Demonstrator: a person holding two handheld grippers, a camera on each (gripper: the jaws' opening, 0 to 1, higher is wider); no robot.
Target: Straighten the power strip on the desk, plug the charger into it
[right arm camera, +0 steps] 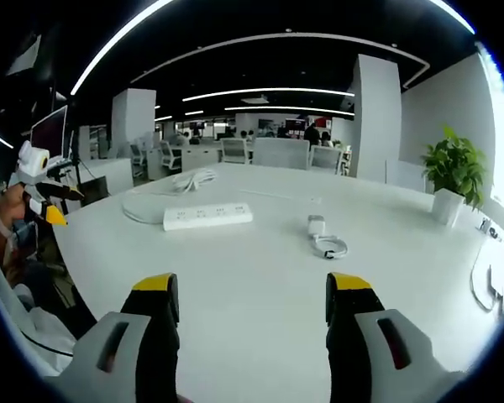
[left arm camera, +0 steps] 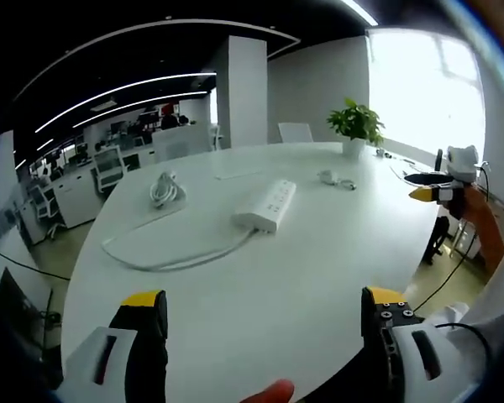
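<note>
In the left gripper view, the left gripper (left arm camera: pixel 265 312) has its jaws spread wide apart over the near edge of the white desk (left arm camera: pixel 319 252), holding and touching nothing. The power strip (left arm camera: pixel 266 205) lies well ahead of them near the middle of the desk, its long axis running at a slant from near-left to far-right, with its white cord (left arm camera: pixel 164 256) looping off to the left. The charger (left arm camera: pixel 329 177) and its coiled cable sit farther back to the right, near a potted plant (left arm camera: pixel 355 126). In the right gripper view, the right gripper (right arm camera: pixel 250 300) is likewise wide open and empty above the desk. Here the power strip (right arm camera: pixel 207 216) lies almost crosswise ahead and left, sockets up, and the charger (right arm camera: pixel 317 225) sits apart to its right.
</note>
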